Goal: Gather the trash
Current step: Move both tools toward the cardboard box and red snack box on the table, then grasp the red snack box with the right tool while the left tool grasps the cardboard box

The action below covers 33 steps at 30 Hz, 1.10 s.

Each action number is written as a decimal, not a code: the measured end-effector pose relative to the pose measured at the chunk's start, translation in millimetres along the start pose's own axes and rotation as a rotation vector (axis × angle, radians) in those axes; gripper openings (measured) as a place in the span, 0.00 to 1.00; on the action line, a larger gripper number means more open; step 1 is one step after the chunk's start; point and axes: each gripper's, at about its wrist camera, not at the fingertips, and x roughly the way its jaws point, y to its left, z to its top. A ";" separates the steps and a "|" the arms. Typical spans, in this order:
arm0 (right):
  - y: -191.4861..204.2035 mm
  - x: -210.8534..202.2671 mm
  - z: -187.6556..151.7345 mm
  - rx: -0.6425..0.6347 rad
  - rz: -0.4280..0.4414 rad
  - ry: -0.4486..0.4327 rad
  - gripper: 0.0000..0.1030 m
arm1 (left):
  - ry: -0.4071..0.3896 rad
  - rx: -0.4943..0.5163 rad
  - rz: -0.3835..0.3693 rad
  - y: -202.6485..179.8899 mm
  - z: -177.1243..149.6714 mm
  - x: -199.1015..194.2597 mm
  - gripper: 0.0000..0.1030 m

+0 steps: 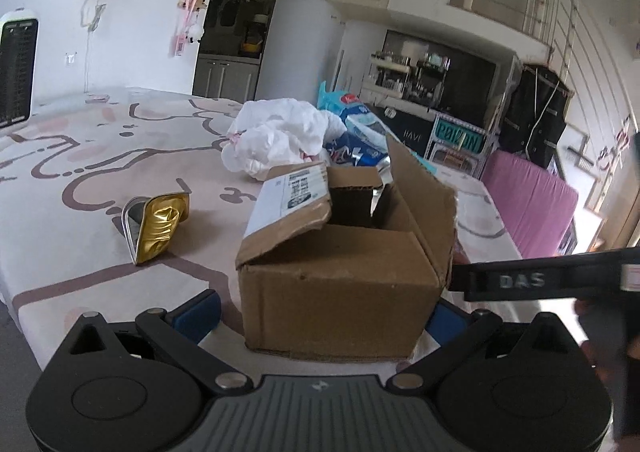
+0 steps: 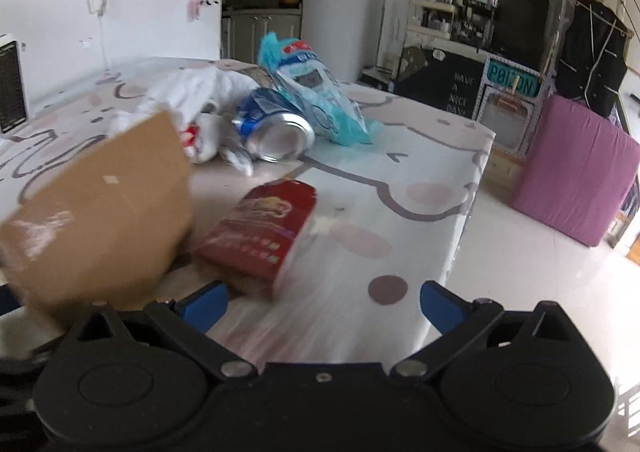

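Observation:
A brown cardboard box (image 1: pixel 340 284) with its flaps up stands on the table right between the fingers of my left gripper (image 1: pixel 320 316), which is open around it. A black finger (image 1: pixel 520 280) of the other gripper reaches in at the box's right side. A gold foil pouch (image 1: pixel 156 228) lies left of the box. Behind it are a white plastic bag (image 1: pixel 280 135) and blue wrappers (image 1: pixel 360 147). My right gripper (image 2: pixel 324 308) is open and holds nothing. Just ahead of it lies a red snack box (image 2: pixel 260 236), with the cardboard box (image 2: pixel 100 211) to its left.
A crushed blue can (image 2: pixel 276 131), a teal packet (image 2: pixel 316 91) and the white bag (image 2: pixel 192 99) lie farther back on the patterned tablecloth (image 2: pixel 400 155). The table's edge runs along the right, with tiled floor (image 2: pixel 500 252) and a pink pad (image 2: pixel 576 179) beyond.

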 end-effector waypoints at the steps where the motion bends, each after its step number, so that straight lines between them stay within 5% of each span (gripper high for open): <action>1: -0.9 4.5 1.8 -0.004 -0.020 0.003 1.00 | -0.006 -0.005 -0.006 1.1 -0.2 0.1 1.00; 7: -24.3 18.7 3.8 0.034 -0.142 -0.018 1.00 | -0.027 -0.088 -0.064 12.3 3.3 -0.4 0.99; 14: -17.1 6.7 2.0 0.008 0.031 -0.082 0.99 | -0.058 -0.103 -0.085 13.2 4.4 -4.3 0.88; 22: 15.3 18.1 14.8 0.011 0.121 -0.070 0.81 | -0.127 -0.148 0.022 24.9 5.0 -17.4 0.87; 28: 26.6 35.3 18.6 0.017 0.106 -0.037 0.68 | -0.120 -0.127 0.049 23.1 4.1 -15.1 0.88; 30: 26.6 34.4 18.0 0.013 0.106 -0.047 0.55 | -0.109 -0.113 0.060 20.6 3.5 -12.5 0.89; 33: 22.9 26.6 12.1 0.038 0.111 -0.063 0.54 | -0.083 -0.085 0.076 17.6 1.5 -6.0 0.89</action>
